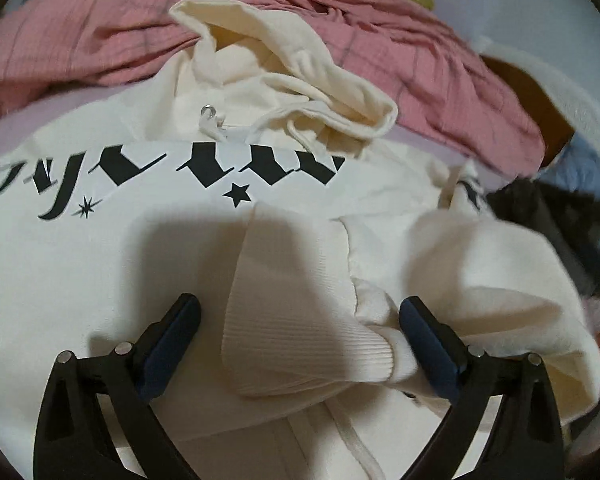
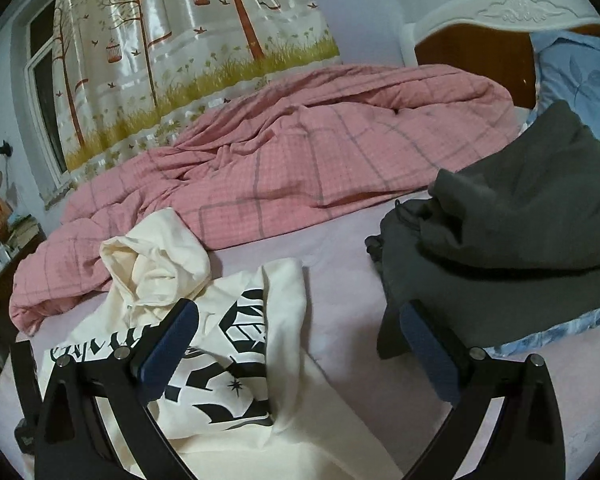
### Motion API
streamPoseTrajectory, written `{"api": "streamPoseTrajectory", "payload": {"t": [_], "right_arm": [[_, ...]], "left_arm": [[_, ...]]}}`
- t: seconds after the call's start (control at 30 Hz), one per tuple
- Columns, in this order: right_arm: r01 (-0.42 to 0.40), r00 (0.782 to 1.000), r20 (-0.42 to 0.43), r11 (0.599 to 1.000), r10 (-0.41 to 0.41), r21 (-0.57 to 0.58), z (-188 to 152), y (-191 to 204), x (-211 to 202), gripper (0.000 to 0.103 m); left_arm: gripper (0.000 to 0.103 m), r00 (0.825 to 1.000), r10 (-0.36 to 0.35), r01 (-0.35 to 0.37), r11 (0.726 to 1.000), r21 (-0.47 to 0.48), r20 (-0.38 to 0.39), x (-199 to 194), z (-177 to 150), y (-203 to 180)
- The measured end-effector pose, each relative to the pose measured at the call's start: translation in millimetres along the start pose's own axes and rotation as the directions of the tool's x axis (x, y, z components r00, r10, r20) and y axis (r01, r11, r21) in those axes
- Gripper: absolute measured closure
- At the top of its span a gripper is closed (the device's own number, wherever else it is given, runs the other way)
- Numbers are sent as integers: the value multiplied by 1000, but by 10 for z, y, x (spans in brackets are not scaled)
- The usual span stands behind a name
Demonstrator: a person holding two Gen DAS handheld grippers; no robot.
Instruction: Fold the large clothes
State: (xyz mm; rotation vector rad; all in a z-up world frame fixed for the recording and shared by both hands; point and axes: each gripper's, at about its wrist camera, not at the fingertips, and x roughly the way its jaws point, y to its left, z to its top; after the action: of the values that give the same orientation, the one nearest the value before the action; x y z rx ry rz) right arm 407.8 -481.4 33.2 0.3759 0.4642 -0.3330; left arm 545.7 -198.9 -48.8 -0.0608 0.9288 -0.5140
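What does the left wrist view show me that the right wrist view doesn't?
Only the left wrist view shows the ribbed cuff of the sleeve lying between the open left tool fingers, plus the drawstring. Only the right wrist view shows the dark grey garment, the curtain, the blue pillow and the open right tool. Both show the cream hoodie with black print, its hood, and the pink quilt.

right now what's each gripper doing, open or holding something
Left gripper: open, ribbed cuff of the cream printed hoodie between its fingers, not clamped.
Right gripper: open, empty.
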Motion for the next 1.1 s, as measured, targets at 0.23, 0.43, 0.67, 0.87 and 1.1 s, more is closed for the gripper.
{"api": "streamPoseTrajectory", "payload": {"t": [0.23, 0.43, 0.67, 0.87, 1.1], "right_arm": [[13, 1000, -19, 1000, -13, -28, -15, 2, 57, 1], [-86, 991, -106, 993, 77, -81, -57, 76, 150, 1], [-207, 943, -302, 957, 141, -201, -330, 354, 440, 1], [-79, 925, -379, 964, -23, -252, -554, 366, 779, 15], [-40, 947, -319, 982, -22, -186, -512, 225, 754, 99]], "left_arm": [[82, 944, 201, -235, 967, 103, 261, -417, 60, -168], [83, 740, 489, -512, 855, -86, 462, -1127, 175, 235], [83, 571, 698, -711, 684, -166, 432, -1138, 197, 734], [83, 507, 807, -817, 561, -130, 302, -686, 147, 969], [83, 464, 838, -834, 522, -177, 286, -695, 161, 1051]]}}
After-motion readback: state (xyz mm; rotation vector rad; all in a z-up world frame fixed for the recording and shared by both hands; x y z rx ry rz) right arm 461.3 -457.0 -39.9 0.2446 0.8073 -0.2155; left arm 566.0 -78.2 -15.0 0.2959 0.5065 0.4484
